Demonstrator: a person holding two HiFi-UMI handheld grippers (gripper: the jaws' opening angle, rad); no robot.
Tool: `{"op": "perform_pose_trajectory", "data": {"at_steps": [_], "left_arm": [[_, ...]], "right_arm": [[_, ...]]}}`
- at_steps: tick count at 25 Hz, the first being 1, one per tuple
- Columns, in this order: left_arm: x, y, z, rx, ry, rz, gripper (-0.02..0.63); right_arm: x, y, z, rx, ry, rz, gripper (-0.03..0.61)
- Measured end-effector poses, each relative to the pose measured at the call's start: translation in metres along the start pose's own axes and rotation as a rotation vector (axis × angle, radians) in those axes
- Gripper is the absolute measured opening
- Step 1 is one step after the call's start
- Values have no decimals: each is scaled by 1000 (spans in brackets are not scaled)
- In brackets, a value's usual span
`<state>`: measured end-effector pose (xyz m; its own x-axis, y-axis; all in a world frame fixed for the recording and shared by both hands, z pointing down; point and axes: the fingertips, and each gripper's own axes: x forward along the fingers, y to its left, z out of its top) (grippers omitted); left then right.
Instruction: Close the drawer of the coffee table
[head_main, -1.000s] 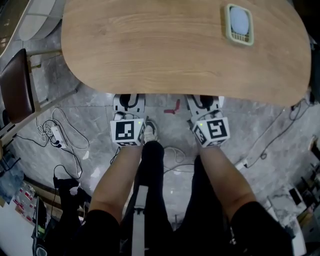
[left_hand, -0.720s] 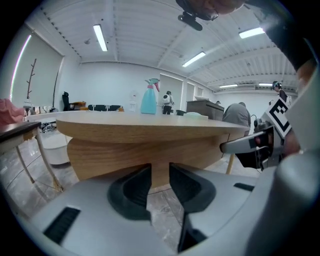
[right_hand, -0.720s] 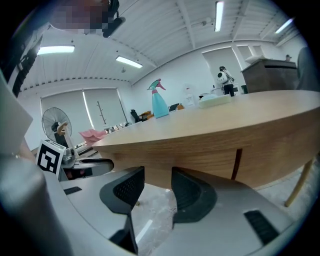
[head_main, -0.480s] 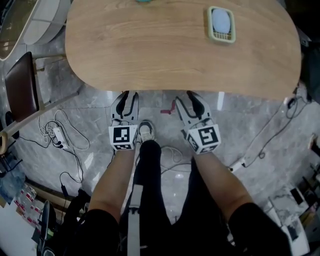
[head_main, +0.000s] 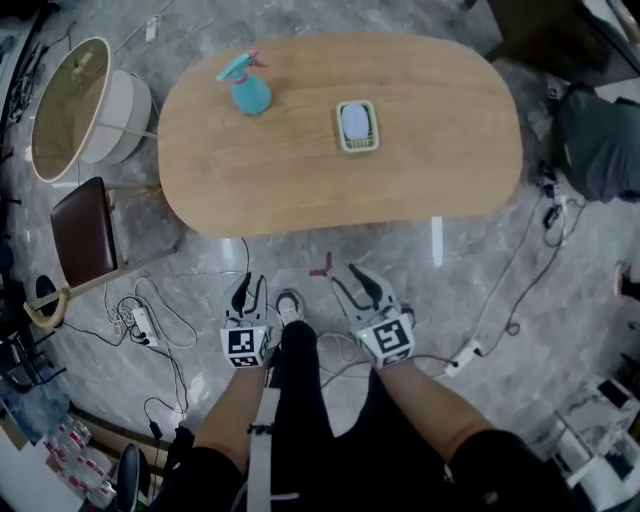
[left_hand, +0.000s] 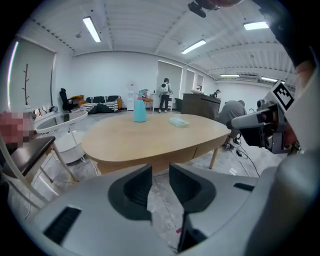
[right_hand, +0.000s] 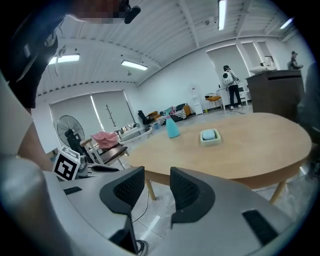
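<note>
Grey marble floor (head_main: 480, 270) with cables all over, and in the middle sits the oval wooden coffee table (head_main: 300, 170); its drawer (left_hand: 205, 148) looks flush in the near side, nothing sticking out. Both claws hang over the floor just short of that edge: the left gripper (head_main: 250, 290) has a narrow gap between its jaws, the right gripper (head_main: 350, 282) a wider one, and neither holds anything. On the tabletop there's a teal spray bottle (head_main: 250, 90) and a small dish (head_main: 357, 126), well apart from the claws.

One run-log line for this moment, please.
left gripper open, empty | right gripper open, empty | both above floor, short of coffee table | its front flush | on top: spray bottle, tray
</note>
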<state>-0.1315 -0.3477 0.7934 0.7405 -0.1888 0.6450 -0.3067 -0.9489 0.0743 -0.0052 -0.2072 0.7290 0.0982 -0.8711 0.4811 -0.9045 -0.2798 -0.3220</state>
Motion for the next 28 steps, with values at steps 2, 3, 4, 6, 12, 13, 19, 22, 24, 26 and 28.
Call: {"op": "perform_pose_trajectory", "data": {"at_steps": [2, 3, 4, 6, 12, 13, 19, 22, 24, 26, 28], "left_arm": [[-5, 5, 21, 7, -15, 18, 100], [-10, 5, 32, 7, -22, 23, 100], [-18, 3, 43, 4, -28, 26, 100], [-36, -9, 65, 5, -43, 15, 100], [-117, -67, 133, 66, -80, -88, 100], [-135, -78, 142, 83, -88, -105, 100], [-211, -115, 217, 82, -119, -150, 100], [-229, -138, 268, 138, -203, -204, 100], [-237, -161, 294, 167, -248, -262, 100], [-246, -185, 315, 183, -287, -343, 98], [-254, -205, 340, 186, -331, -413, 97]], "right_arm": [[-3, 1, 19, -16, -16, 9, 158], [-7, 2, 29, -20, -27, 10, 158], [-14, 3, 38, -23, -37, 9, 158], [-32, 5, 59, -26, -56, 6, 158], [-117, 20, 115, -106, -52, 32, 158], [-136, 25, 121, -110, -39, 39, 158], [-236, 35, 194, -67, -137, -5, 158], [-277, 37, 230, -67, -184, -35, 158], [-302, 37, 250, -71, -214, -53, 156], [-324, 38, 264, -79, -242, -79, 156], [-342, 42, 282, -95, -272, -95, 153]]}}
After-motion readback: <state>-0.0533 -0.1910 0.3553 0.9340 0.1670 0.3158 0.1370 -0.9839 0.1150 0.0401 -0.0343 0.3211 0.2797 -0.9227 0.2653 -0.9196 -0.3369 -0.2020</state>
